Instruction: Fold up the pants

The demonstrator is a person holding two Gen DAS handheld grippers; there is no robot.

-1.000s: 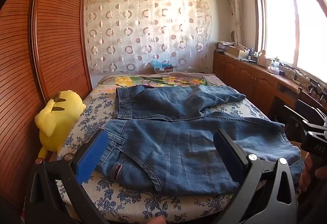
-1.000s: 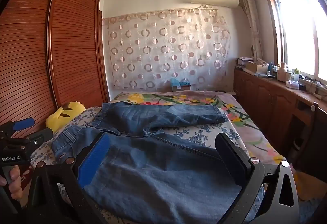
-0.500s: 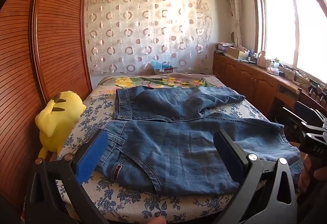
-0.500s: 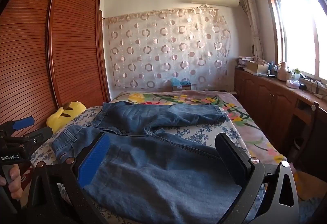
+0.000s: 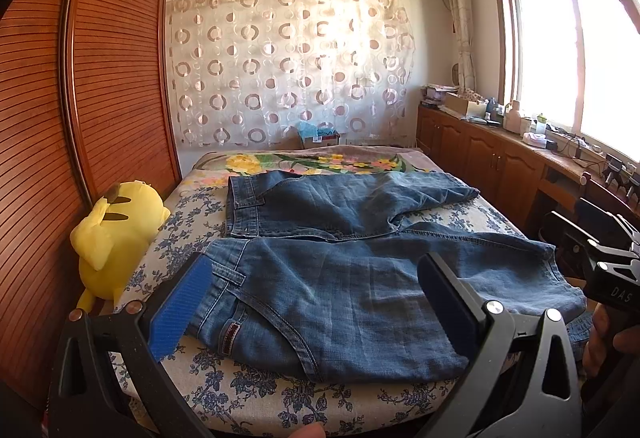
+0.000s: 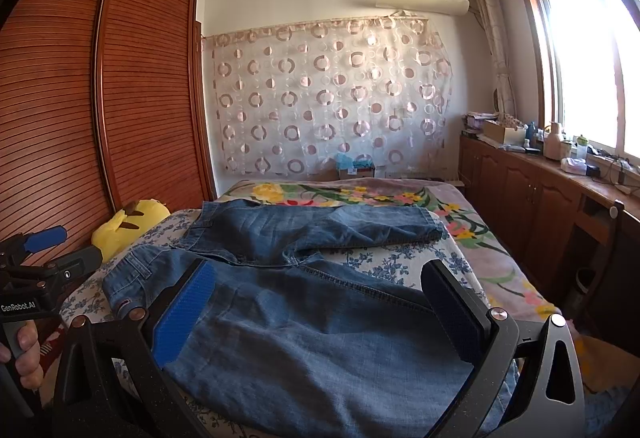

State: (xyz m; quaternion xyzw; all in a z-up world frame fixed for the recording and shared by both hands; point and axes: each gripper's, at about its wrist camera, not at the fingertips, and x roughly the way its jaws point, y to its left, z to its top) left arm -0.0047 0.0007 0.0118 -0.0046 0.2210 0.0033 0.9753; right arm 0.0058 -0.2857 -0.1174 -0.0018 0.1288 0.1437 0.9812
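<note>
Jeans (image 5: 352,278) flat on bed (image 5: 256,398), long axis left-right, waistband left, legs right, left gripper (image 5: 316,302) and right gripper (image 6: 320,302) above near edge, jaws apart, empty

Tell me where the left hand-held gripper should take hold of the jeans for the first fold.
Probably the waistband corner of the jeans, nearest the left hand-held gripper. Come in low from the foot of the bed: the waistband lies flat with its edge exposed there, a thick seam that open jaws can slide around.
</note>
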